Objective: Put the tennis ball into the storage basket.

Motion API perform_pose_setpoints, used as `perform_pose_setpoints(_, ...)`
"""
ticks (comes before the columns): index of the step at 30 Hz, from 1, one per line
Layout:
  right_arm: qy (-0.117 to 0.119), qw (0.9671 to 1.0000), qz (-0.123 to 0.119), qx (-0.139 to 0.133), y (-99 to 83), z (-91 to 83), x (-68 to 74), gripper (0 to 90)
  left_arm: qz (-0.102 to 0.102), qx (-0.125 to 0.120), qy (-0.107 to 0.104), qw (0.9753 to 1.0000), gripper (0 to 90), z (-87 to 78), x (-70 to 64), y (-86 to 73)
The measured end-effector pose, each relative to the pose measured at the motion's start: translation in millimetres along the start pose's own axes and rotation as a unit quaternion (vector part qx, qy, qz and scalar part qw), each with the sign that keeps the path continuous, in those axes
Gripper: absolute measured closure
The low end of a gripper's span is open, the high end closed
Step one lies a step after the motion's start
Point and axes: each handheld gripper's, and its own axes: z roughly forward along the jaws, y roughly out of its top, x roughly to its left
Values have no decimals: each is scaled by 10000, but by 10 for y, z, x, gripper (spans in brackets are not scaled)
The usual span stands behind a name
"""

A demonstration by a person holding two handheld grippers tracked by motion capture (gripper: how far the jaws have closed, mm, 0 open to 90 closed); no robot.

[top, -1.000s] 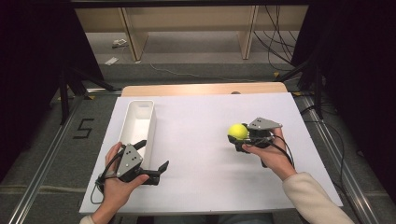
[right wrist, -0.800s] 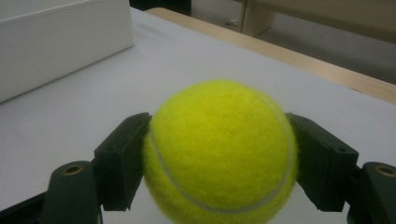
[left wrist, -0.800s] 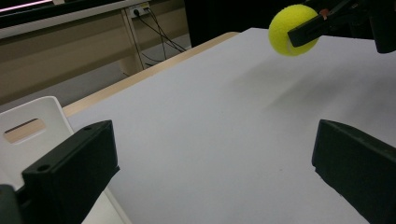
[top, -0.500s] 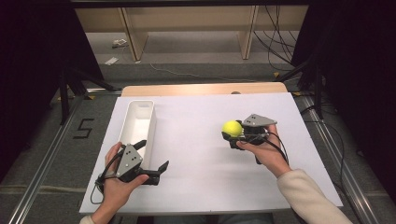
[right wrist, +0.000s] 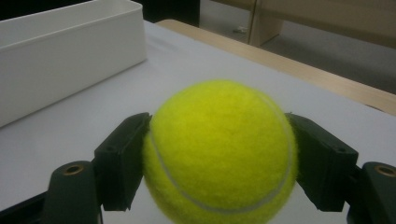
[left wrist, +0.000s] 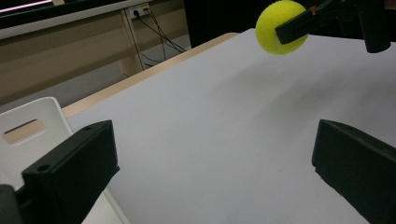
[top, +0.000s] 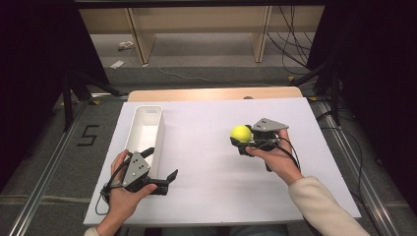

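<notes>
A yellow tennis ball point(top: 241, 133) hangs above the white table top, right of centre, clamped between the jaws of my right gripper point(top: 240, 137). The right gripper view has the ball point(right wrist: 219, 151) squeezed from both sides by the black jaws. In the left gripper view the ball point(left wrist: 280, 27) floats at the upper right with a shadow under it. My left gripper point(top: 160, 164) rests low at the front left, open and empty, its tips point(left wrist: 210, 158) spread wide over bare table. A long white bin point(top: 145, 132) lies just beyond the left gripper.
The white table sheet point(top: 206, 162) covers the work area, with a wooden edge point(top: 211, 93) at the back. Metal rails run along both sides. Wooden shelving legs and cables stand on the floor behind the table.
My right gripper has carried the ball leftward toward the table's middle over the last second. The left gripper has stayed put and open.
</notes>
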Motion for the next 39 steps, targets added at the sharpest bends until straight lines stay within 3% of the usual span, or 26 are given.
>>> perform_pose_setpoints(39,126,9999,-21,-56,88,89,92,267,11,6,-9,10000,0,-2,2,-2)
